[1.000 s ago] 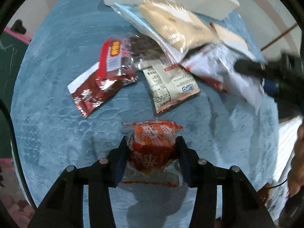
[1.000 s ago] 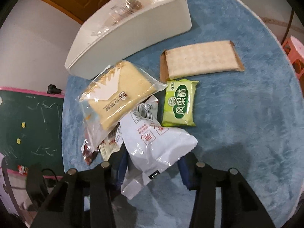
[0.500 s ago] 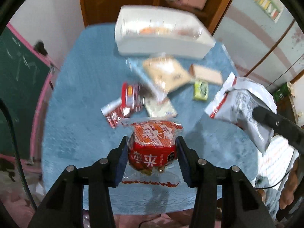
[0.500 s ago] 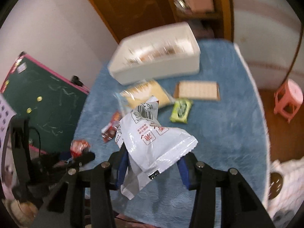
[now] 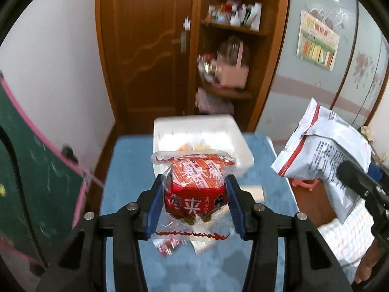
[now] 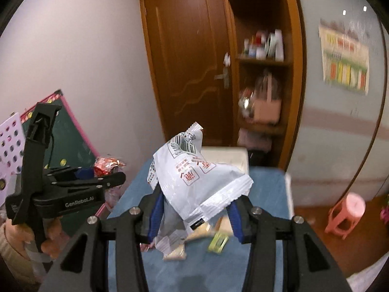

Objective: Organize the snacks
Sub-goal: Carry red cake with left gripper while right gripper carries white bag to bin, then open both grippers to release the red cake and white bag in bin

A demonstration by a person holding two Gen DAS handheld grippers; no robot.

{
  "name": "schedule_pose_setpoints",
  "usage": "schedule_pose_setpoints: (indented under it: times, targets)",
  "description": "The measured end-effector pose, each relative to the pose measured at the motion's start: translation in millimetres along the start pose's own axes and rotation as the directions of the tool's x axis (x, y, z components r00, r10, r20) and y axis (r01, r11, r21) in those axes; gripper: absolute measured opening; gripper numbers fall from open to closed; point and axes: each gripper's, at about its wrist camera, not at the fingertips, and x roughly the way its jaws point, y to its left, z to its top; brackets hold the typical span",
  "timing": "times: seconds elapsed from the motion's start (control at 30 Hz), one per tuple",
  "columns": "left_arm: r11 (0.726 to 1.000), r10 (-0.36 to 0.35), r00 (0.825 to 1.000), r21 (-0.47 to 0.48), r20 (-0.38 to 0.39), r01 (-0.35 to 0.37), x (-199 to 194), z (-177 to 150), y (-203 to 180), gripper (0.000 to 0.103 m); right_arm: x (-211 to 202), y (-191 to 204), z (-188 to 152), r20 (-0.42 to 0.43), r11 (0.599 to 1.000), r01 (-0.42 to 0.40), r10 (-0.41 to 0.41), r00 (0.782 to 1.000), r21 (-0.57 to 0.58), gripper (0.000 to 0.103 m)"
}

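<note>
1. Left fingers (image 5: 155, 206) clamped on red snack pack (image 5: 197, 189); right fingers (image 6: 155, 216) clamped on white snack bag (image 6: 194, 177).
2. Both carried high above the bench (image 5: 126, 170), likely bound for white bin (image 5: 240, 150) at far edge.
3. Left view only: bin's interior, some contents.
4. Right view only: green packet (image 6: 218, 239) left on bench.

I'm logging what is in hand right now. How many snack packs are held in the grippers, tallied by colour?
Red pack, in the left gripper: 1
White bag, in the right gripper: 1
Total: 2
</note>
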Motion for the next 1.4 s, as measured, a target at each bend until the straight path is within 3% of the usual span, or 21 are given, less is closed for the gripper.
schedule_pose_setpoints:
  times: [0.17,0.27,0.4,0.63,0.8,0.87,0.97,1.03,1.1,1.27,1.4]
  targets:
    - [0.998,0.018,0.999,0.052,0.041,-0.020,22,60,-3,0.049,25,-2,54,0.078,0.996,0.094,-0.094,0.993,0.001,0.047]
    - [0.998,0.016,0.998,0.067,0.060,-0.020,46,92,-3,0.049,57,-5,76,0.075,0.990,0.135,-0.138,0.988,0.043,0.047]
    - [0.998,0.013,0.999,0.060,0.033,-0.015,112,126,5,0.049,115,-17,88,0.043,0.976,0.202,-0.205,0.978,0.079,0.048]
    - [0.998,0.051,0.993,0.050,-0.108,-0.046,237,135,22,0.049,234,-43,66,-0.136,0.949,0.285,-0.267,0.954,0.136,0.048]
    - [0.994,0.088,0.978,0.076,-0.191,-0.074,297,119,25,0.052,283,-47,45,-0.229,0.942,0.314,-0.282,0.932,0.116,0.049]
    - [0.993,0.095,0.973,0.087,-0.210,-0.078,309,114,23,0.057,297,-47,38,-0.274,0.940,0.326,-0.290,0.917,0.097,0.051]
    - [0.993,0.086,0.969,0.098,-0.232,-0.065,318,108,21,0.090,306,-43,29,-0.320,0.949,0.302,-0.261,0.911,0.085,0.065]
    - [0.991,0.109,0.968,0.107,-0.225,-0.086,317,106,23,0.092,303,-41,25,-0.314,0.948,0.307,-0.268,0.911,0.080,0.079]
    - [0.992,0.096,0.965,0.099,-0.243,-0.074,315,103,27,0.092,300,-41,24,-0.305,0.947,0.309,-0.270,0.913,0.085,0.087]
    - [0.997,0.073,0.965,0.053,-0.252,-0.062,297,100,34,0.092,282,-41,28,-0.274,0.949,0.292,-0.251,0.929,0.120,0.088]
    - [0.997,0.067,0.976,0.048,-0.209,-0.058,268,99,29,0.092,263,-40,31,-0.236,0.948,0.288,-0.253,0.938,0.132,0.088]
